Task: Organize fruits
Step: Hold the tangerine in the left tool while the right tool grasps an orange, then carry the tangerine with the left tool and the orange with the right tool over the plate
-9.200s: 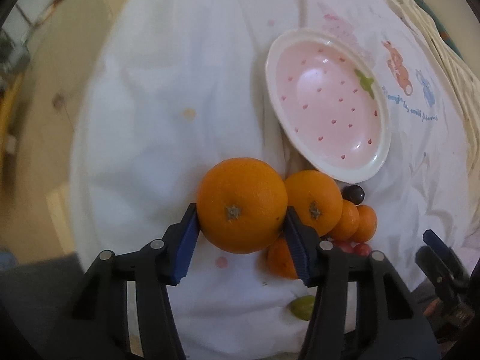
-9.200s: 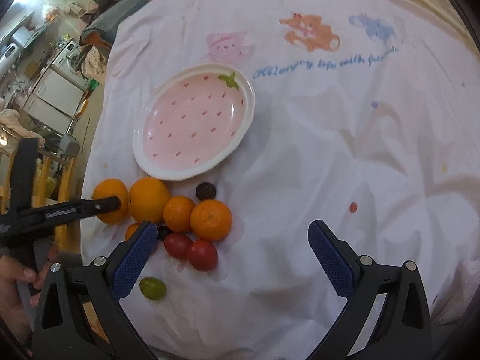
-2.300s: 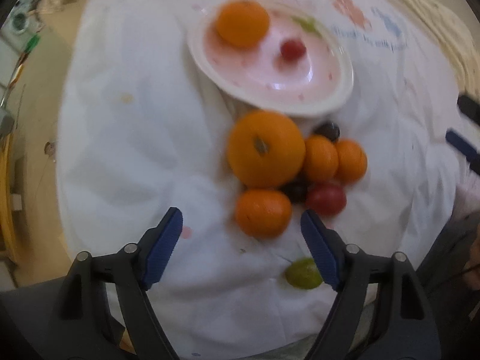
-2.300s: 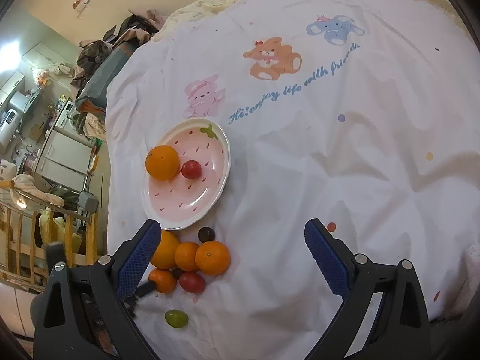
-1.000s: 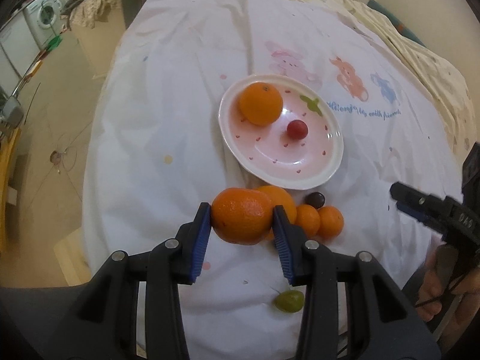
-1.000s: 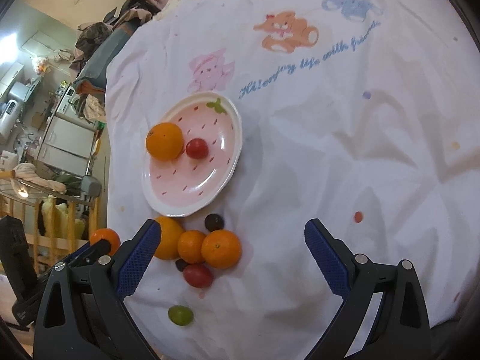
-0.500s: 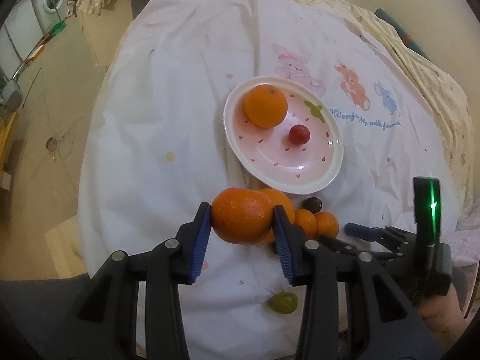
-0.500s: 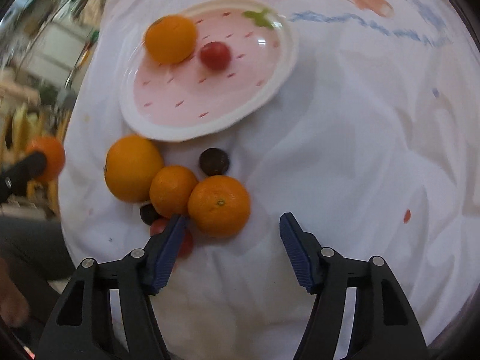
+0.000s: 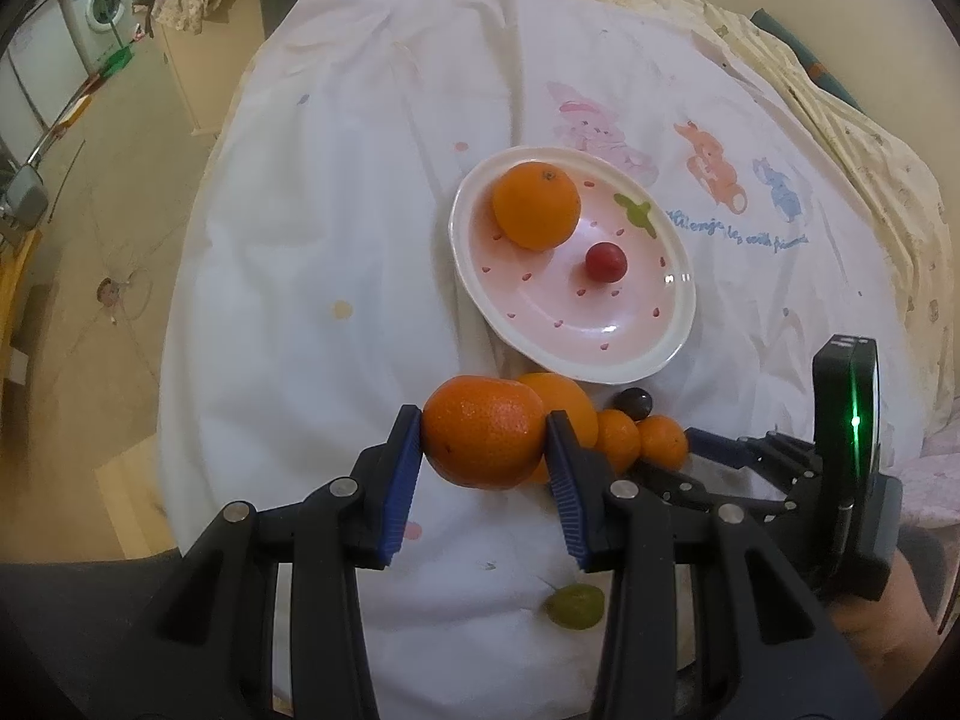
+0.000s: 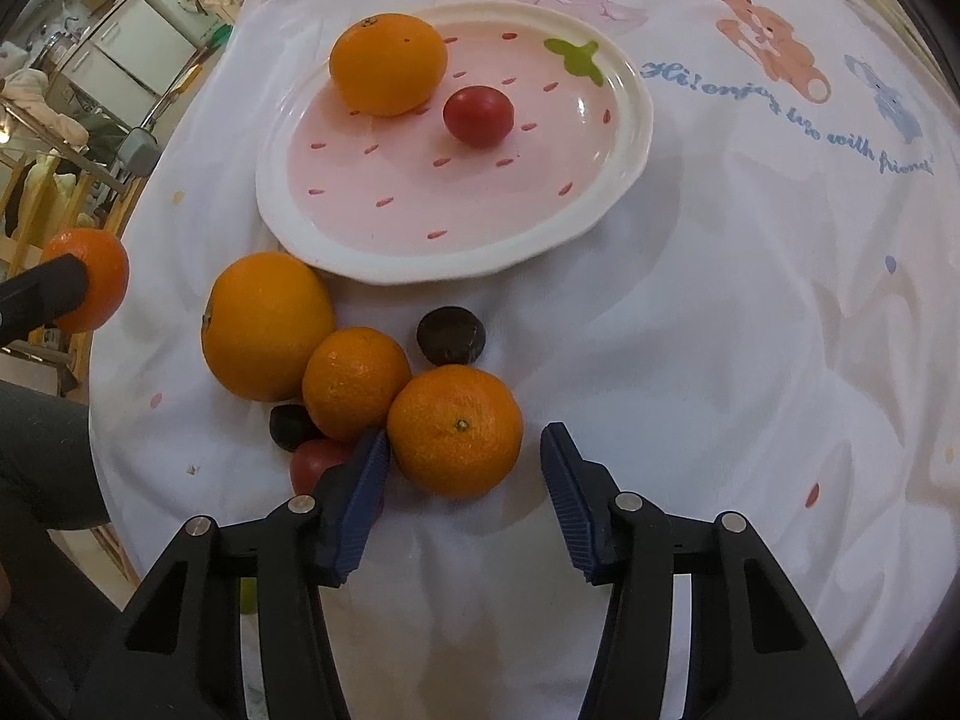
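My left gripper (image 9: 483, 450) is shut on a small orange (image 9: 483, 439) and holds it above the cloth, short of the pink strawberry plate (image 9: 660, 354). The plate holds an orange (image 9: 536, 204) and a red tomato (image 9: 605, 261). My right gripper (image 10: 465, 489) is open, its jaws on either side of a mandarin (image 10: 454, 429) lying on the cloth. Beside it lie a large orange (image 10: 267, 324), another mandarin (image 10: 355, 382), two dark fruits (image 10: 451, 335), and a red tomato (image 10: 318, 465) partly behind the left finger. The held orange also shows in the right wrist view (image 10: 90, 276).
A green grape (image 9: 573, 606) lies near the cloth's front edge. The white printed cloth (image 10: 750, 300) covers a rounded surface that drops off on the left to the floor (image 9: 90, 240). Appliances and clutter stand far left.
My right gripper has moved down and forward and now straddles the front mandarin, jaws narrower than a second ago. My left gripper keeps holding the small orange, nearly still.
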`<state>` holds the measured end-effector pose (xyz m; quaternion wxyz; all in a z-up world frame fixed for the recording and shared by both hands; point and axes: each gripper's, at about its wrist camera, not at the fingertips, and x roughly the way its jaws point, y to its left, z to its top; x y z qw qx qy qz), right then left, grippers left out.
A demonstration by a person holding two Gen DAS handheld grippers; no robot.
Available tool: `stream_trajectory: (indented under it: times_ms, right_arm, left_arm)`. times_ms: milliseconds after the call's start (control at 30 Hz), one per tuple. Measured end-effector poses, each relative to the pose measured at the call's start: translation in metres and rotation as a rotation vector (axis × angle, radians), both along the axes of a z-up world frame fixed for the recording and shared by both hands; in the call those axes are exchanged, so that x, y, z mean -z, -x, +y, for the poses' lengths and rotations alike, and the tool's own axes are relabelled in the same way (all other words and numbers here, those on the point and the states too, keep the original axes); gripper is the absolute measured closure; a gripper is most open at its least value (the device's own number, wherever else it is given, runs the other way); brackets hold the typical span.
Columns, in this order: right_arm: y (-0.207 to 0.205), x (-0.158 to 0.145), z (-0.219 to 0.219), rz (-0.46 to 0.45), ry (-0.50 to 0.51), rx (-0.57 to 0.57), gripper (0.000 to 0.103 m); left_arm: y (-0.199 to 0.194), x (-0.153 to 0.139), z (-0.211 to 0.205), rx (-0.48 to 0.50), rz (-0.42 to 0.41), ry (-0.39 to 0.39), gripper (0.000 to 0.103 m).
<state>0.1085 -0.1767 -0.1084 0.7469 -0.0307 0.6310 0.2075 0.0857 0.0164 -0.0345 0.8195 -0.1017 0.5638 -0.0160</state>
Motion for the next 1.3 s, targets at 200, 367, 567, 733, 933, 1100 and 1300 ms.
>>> stream_trajectory:
  times_ms: [200,367,567,733,933,1100,1300]
  right_arm:
    - [0.004,-0.005,0.003,-0.025,0.009,-0.045,0.057]
    - [0.01,-0.017,-0.004,-0.04,-0.031,-0.02,0.057]
    - [0.018,-0.037,-0.024,-0.064,-0.094,0.041,0.057]
    - [0.02,-0.053,-0.043,-0.096,-0.149,0.089,0.057]
    - [0.018,-0.067,-0.043,-0.125,-0.222,0.126,0.057]
    - [0.018,-0.085,-0.048,-0.18,-0.281,0.146,0.057]
    - [0.02,-0.101,-0.058,-0.228,-0.342,0.178,0.057]
  left_arm:
    - [0.0,0.005,0.007,-0.017,-0.001,-0.022,0.066]
    - [0.0,0.008,0.01,-0.025,0.001,-0.033,0.066]
    - [-0.001,0.007,0.005,-0.011,-0.018,-0.05,0.066]
    - [-0.003,0.002,0.003,-0.024,-0.045,-0.065,0.066]
    - [0.003,-0.006,0.0,-0.008,-0.096,-0.105,0.066]
    - [0.005,-0.009,0.001,-0.012,-0.111,-0.123,0.066]
    - [0.008,-0.016,-0.007,0.015,-0.125,-0.151,0.066]
